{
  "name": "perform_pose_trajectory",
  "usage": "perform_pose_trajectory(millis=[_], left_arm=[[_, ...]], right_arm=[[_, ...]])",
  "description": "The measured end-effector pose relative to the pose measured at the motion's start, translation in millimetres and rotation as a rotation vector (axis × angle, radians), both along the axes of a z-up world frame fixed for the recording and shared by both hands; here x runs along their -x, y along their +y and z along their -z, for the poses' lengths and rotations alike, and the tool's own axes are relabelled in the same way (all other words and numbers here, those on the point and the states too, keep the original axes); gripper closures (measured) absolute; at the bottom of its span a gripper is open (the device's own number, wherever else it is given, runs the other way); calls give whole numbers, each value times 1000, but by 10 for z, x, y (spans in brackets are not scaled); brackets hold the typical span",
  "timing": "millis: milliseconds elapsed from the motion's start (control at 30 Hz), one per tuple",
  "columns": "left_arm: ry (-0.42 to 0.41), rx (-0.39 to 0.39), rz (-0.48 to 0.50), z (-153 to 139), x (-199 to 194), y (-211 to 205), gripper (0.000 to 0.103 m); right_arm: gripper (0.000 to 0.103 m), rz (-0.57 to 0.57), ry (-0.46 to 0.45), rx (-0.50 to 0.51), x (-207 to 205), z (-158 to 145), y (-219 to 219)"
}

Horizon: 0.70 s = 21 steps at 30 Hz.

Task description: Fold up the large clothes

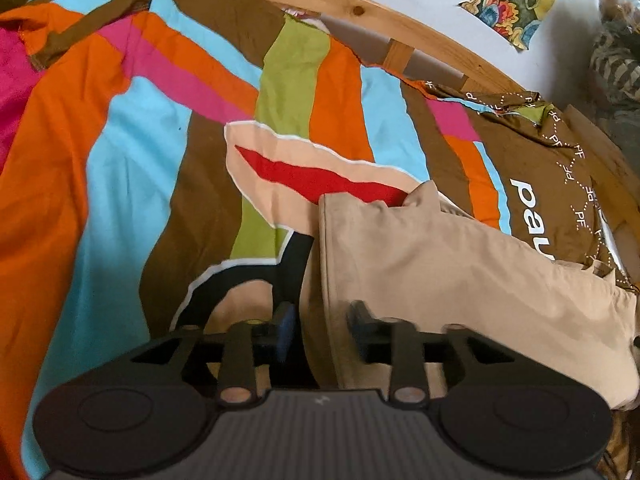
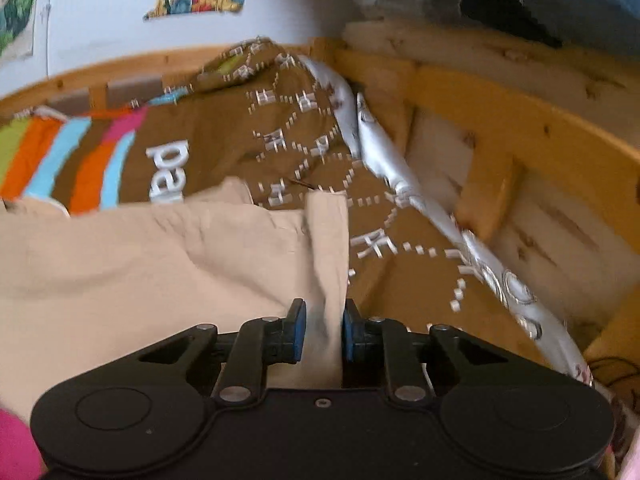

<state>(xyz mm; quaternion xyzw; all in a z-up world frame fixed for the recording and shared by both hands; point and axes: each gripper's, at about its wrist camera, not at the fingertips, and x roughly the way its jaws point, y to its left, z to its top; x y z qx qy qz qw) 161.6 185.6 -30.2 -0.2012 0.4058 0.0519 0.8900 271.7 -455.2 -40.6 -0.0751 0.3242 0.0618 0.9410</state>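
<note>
In the lower centre of the right wrist view, our right gripper [image 2: 324, 330] has its blue-padded fingers [image 2: 297, 330] nearly together, and a narrow fold of the beige garment [image 2: 140, 264] stands between them; they appear clamped on it, though blur hides the exact contact. In the left wrist view, our left gripper [image 1: 320, 330] keeps its fingers [image 1: 285, 330] about half apart, straddling the garment's left edge; we cannot tell whether the pads press it. We judge both edges are taken so the cloth can be lifted and folded evenly. The garment lies on the striped bedspread [image 1: 120, 160] covering the bed, filling the lower right of the left view, with the wooden bed frame [image 1: 360, 10] arching across the top.
</note>
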Motion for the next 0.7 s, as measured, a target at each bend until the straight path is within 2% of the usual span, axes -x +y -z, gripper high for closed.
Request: perform_pose_trajectory(millis=[33, 200, 267, 333, 367, 400, 533, 633, 667, 700], left_arm=[[8, 24, 1, -9, 18, 9, 52], [72, 90, 13, -40, 201, 9, 52], [87, 121, 8, -42, 256, 30, 52], [95, 135, 14, -38, 264, 43, 61], [95, 154, 29, -32, 254, 48, 76], [94, 179, 42, -23, 239, 52, 86], [105, 163, 57, -31, 217, 13, 94], [46, 155, 33, -163, 258, 2, 96], [10, 162, 29, -238, 289, 8, 96], [-30, 166, 29, -336, 324, 11, 97]], right_arm=[[81, -4, -6, 8, 36, -2, 13], [44, -46, -33, -55, 313, -127, -11], [42, -36, -28, -115, 472, -150, -62], [42, -9, -8, -168, 611, -136, -116], [42, 14, 5, -200, 697, -111, -160], [45, 32, 14, -229, 757, -84, -197], [56, 87, 28, -305, 934, 61, -279], [75, 136, 32, -350, 899, 104, -314], [89, 155, 37, -372, 875, 109, -337], [95, 171, 37, -388, 863, 112, -359]])
